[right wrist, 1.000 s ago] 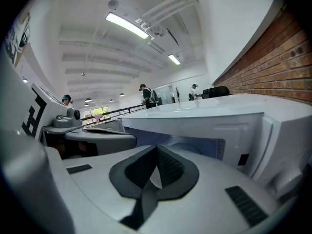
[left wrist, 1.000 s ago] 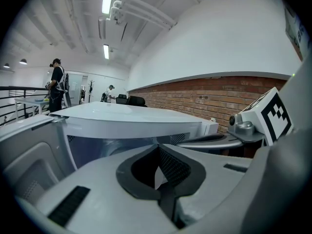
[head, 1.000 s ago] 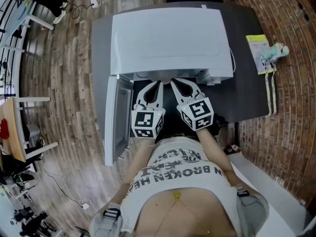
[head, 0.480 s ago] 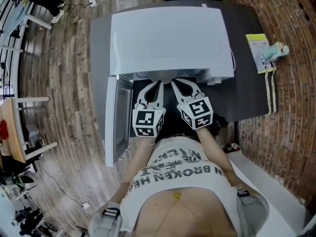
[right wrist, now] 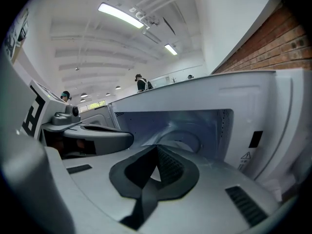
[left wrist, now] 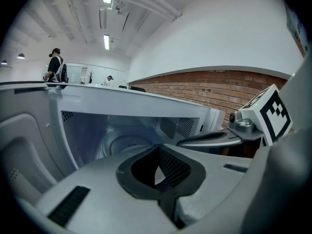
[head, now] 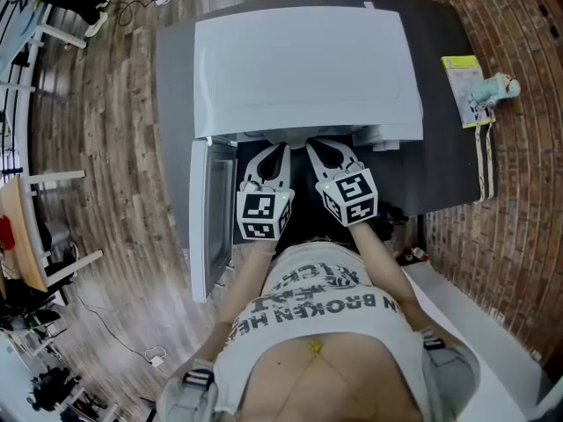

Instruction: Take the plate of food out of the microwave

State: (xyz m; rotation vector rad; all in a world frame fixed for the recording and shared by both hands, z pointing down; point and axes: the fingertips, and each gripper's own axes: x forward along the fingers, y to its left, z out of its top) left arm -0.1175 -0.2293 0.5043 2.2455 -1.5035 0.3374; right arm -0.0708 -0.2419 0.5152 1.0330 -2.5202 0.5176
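Left gripper [left wrist: 157,147] and right gripper [right wrist: 156,147], both pinched shut on nothing, now sit lower before the open microwave [head: 303,64]; its plate [right wrist: 184,139] waits untouched.

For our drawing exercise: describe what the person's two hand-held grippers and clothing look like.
Left hand-held gripper and right hand-held gripper: pale grey, curved jaws, black ribbed pads, each bearing a black-and-white marker cube. White printed T-shirt.

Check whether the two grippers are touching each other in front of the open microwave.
Apart. The head view shows a dark strip between the left gripper and the right gripper along their whole length.
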